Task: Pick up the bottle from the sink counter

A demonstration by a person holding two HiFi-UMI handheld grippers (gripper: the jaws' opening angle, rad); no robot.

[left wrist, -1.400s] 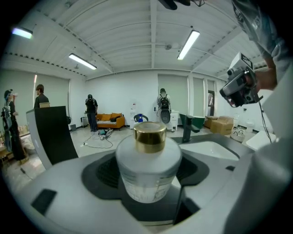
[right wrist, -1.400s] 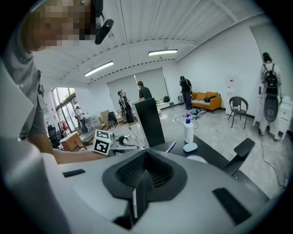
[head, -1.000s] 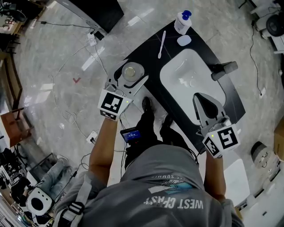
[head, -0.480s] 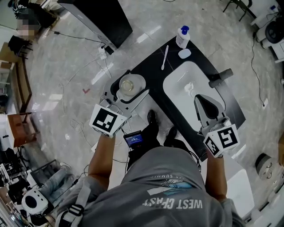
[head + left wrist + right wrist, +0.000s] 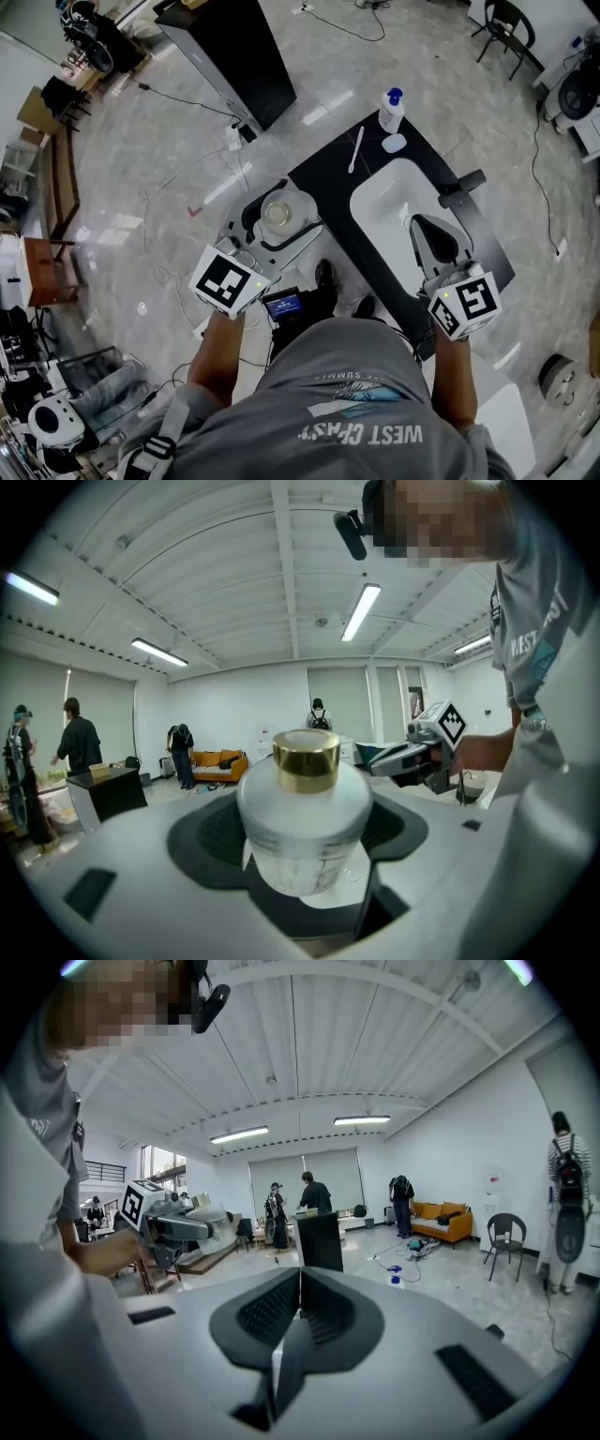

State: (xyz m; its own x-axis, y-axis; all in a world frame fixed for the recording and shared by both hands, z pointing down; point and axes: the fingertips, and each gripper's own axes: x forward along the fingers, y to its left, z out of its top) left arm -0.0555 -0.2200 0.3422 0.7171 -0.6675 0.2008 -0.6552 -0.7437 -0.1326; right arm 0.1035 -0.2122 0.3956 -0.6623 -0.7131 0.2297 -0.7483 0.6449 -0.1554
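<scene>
Black counter (image 5: 326,183) | bottle (image 5: 302,822): frosted white, gold cap | left hand-held gripper (image 5: 279,208) grips

bottle (image 5: 302,822) in left tool (image 5: 279,208), left of sink (image 5: 392,214)

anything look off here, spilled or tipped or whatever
Nothing stands out. The gold-capped bottle sits upright and capped between the left gripper's jaws, clear of the sink counter; the pump bottle stands upright at its far corner, no spill visible.
</scene>
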